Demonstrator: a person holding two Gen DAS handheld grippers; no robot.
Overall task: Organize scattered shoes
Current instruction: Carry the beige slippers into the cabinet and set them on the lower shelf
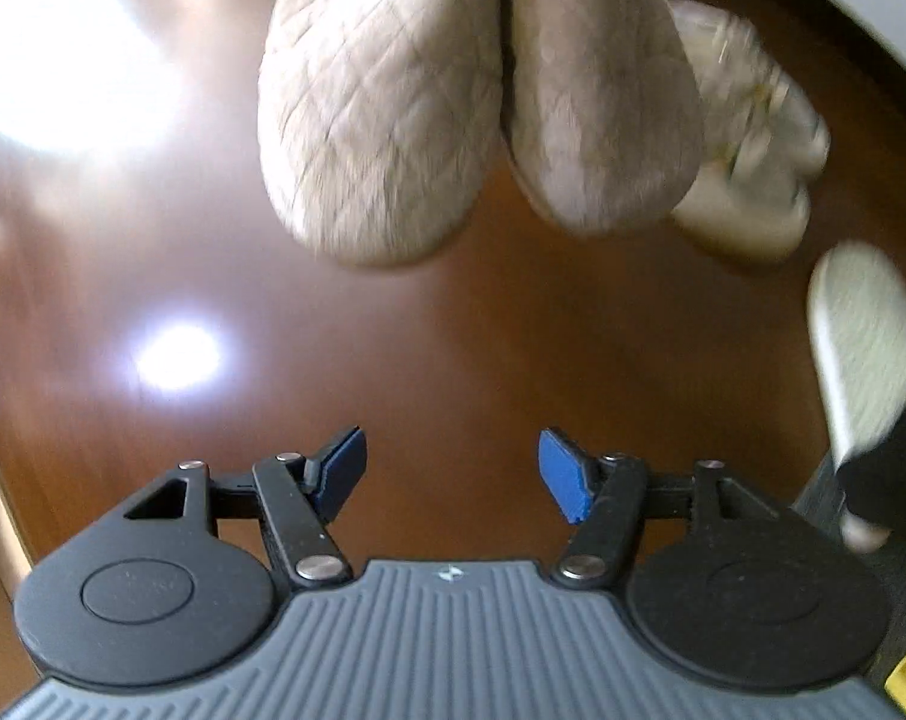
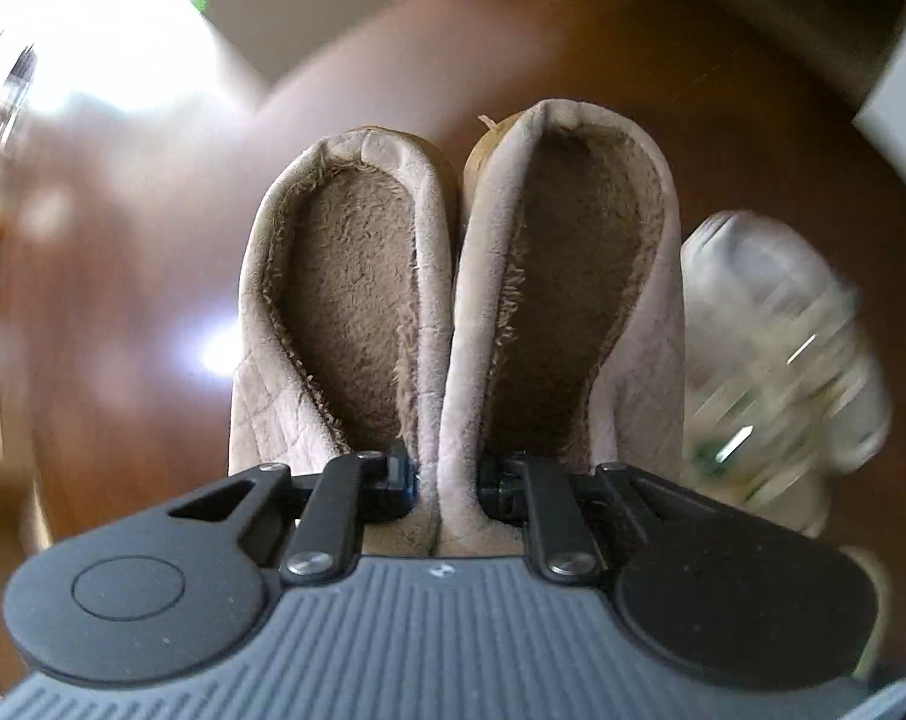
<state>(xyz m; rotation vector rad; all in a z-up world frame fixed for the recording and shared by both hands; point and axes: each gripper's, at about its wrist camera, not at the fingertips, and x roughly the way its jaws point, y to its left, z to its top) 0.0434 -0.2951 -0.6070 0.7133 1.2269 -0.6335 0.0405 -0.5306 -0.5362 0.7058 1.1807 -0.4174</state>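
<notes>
- Pair of beige slippers [image 2: 453, 312]: fleece-lined, quilted uppers, side by side with inner walls pressed together. In the right wrist view the openings face the camera; in the left wrist view the quilted toes [image 1: 381, 120] appear above the wooden floor [image 1: 453, 348].
- Right gripper [image 2: 444, 480]: fingers clamped on the two adjoining inner walls of the pair. Pinching both walls at once lets one hand carry both slippers as a unit, which keeps the pair matched.
- The pair appears to hang from this grip, clear of the floor; contact with the floor cannot be ruled out.
- Left gripper [image 1: 453, 474]: blue pads [image 1: 564, 480] stand apart with nothing between them. It hovers above the floor, free for the next shoe.
- White sneaker [image 2: 777, 348]: blurred, just beside the slippers on their right in the right wrist view.
- White slipper [image 1: 867, 348]: at the right edge of the left wrist view, partly covered by a dark shape.
- Judgement: transport of the pair is under way; remaining shoes are not yet arranged.
</notes>
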